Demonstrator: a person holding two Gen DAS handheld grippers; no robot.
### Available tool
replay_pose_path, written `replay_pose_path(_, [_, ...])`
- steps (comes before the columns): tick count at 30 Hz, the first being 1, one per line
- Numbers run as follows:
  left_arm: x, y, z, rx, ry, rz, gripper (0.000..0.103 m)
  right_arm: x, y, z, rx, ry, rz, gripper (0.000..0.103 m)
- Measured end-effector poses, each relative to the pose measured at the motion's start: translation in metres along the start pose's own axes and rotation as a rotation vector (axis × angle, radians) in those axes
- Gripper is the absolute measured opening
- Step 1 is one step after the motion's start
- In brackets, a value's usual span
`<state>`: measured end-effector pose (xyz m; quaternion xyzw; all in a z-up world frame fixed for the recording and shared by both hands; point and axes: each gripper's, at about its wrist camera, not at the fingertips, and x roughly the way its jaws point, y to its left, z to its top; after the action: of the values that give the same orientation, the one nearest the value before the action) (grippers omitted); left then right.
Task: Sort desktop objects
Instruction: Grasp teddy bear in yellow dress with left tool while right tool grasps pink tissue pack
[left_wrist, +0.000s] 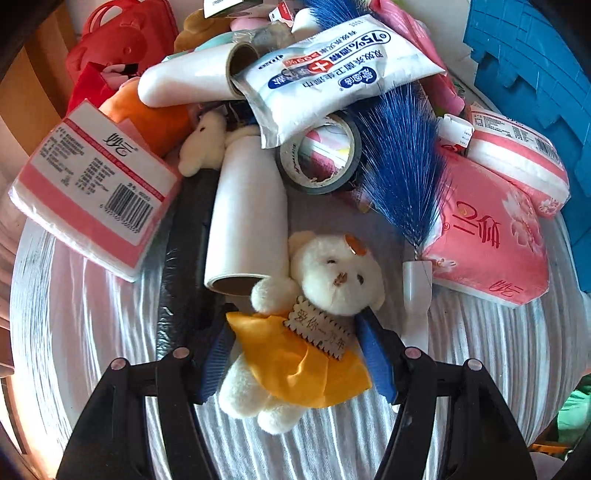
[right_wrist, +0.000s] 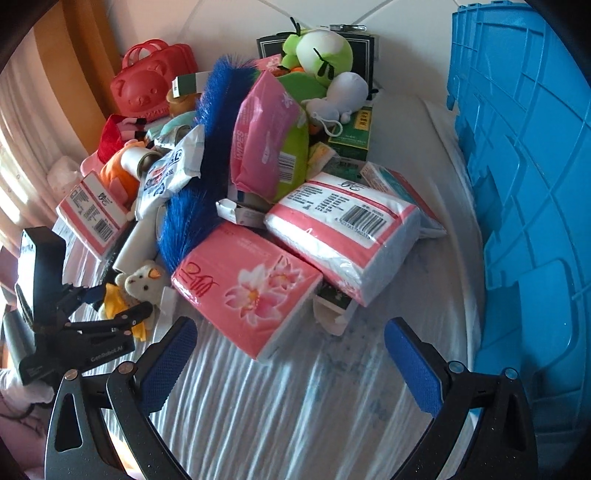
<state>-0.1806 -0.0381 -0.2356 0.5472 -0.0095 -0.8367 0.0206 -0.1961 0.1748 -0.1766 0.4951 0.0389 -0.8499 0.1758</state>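
A small white teddy bear (left_wrist: 332, 273) in a yellow dress lies on the striped cloth at the front of a heap of objects. My left gripper (left_wrist: 297, 332) is down around it. Its blue pads (left_wrist: 218, 362) stand on either side of the dress, at its edges, without squeezing it. The right wrist view shows the same bear (right_wrist: 142, 282) between the left gripper's (right_wrist: 123, 299) fingers at the far left. My right gripper (right_wrist: 291, 369) is open over bare cloth, and a pink flowered tissue pack (right_wrist: 247, 291) lies just ahead of it.
The heap holds a white paper roll (left_wrist: 247, 221), a tape ring (left_wrist: 319, 158), a blue feather duster (left_wrist: 402, 166), a wipes pouch (left_wrist: 332, 74), more tissue packs (right_wrist: 343, 236) and a green plush (right_wrist: 321, 51). A red bear bag (right_wrist: 151, 85) stands behind. A blue crate (right_wrist: 524, 184) walls the right side.
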Motion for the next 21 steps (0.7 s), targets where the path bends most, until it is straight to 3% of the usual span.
replay_pose_path(3, [0.006, -0.002, 0.001, -0.021, -0.01, -0.008, 0.064, 0.005, -0.005, -0.001, -0.003, 0.011, 0.014, 0.103])
replay_pose_path(6, [0.005, -0.003, 0.0, -0.044, -0.03, -0.044, 0.051, 0.009, -0.003, -0.002, -0.036, 0.015, 0.035, 0.103])
replay_pose_path(13, [-0.003, -0.006, -0.011, -0.05, -0.042, 0.002, 0.043, 0.03, 0.016, 0.0, -0.159, 0.041, 0.125, 0.103])
replay_pose_path(15, [-0.006, -0.001, -0.016, -0.071, -0.035, 0.001, 0.043, 0.034, 0.022, 0.004, -0.199, 0.033, 0.135, 0.095])
replay_pose_path(17, [-0.008, 0.003, -0.02, -0.086, -0.032, 0.004, 0.042, 0.043, 0.026, 0.01, -0.228, 0.03, 0.128, 0.066])
replay_pose_path(19, [-0.009, 0.004, -0.023, -0.091, -0.032, 0.011, 0.042, 0.053, 0.025, 0.017, -0.235, 0.026, 0.128, 0.065])
replay_pose_path(21, [-0.011, 0.003, -0.025, -0.087, -0.039, 0.019, 0.043, 0.063, 0.022, 0.022, -0.232, 0.028, 0.134, 0.077])
